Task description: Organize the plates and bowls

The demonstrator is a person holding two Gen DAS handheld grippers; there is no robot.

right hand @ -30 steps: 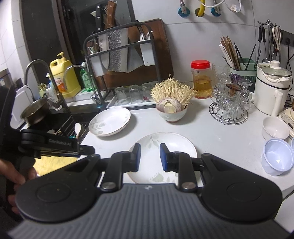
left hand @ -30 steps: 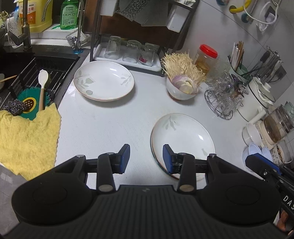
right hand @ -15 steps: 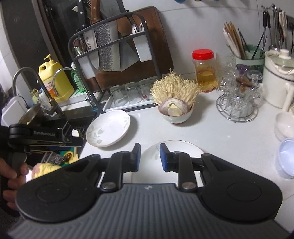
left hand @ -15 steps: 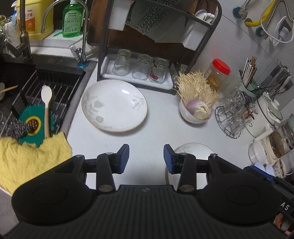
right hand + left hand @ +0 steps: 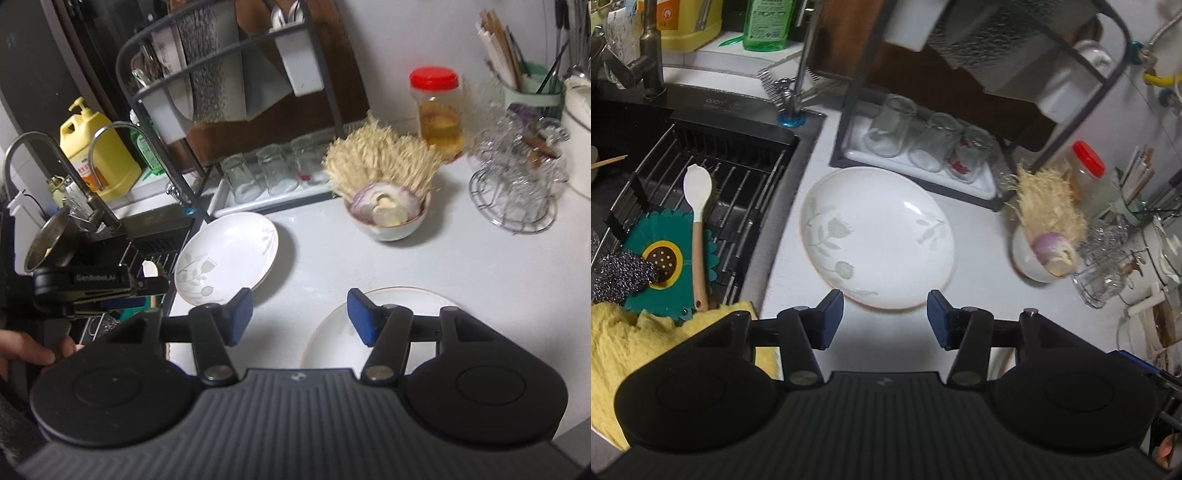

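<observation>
Approach phase. Left gripper (image 5: 885,314) advanced since a second ago: floral plate (image 5: 877,236) formerly far ahead-left, now directly ahead, near rim just beyond the wide-open, empty jaws. Right gripper (image 5: 300,315) jaws widened from narrow to wide, empty; second plate (image 5: 380,325) below and right of its fingertips, partly hidden. Likely next: left jaws onto floral plate rim. Bowl of enoki and onion (image 5: 1039,254) ahead-right, untouched.

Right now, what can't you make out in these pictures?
- Near plate: right view, its front half is hidden behind the right claw.
- Far plate: left view, whether the left claw touches its rim.
- Bowl: left view, motion blur.
- Jar: right view, contents blurred.
</observation>
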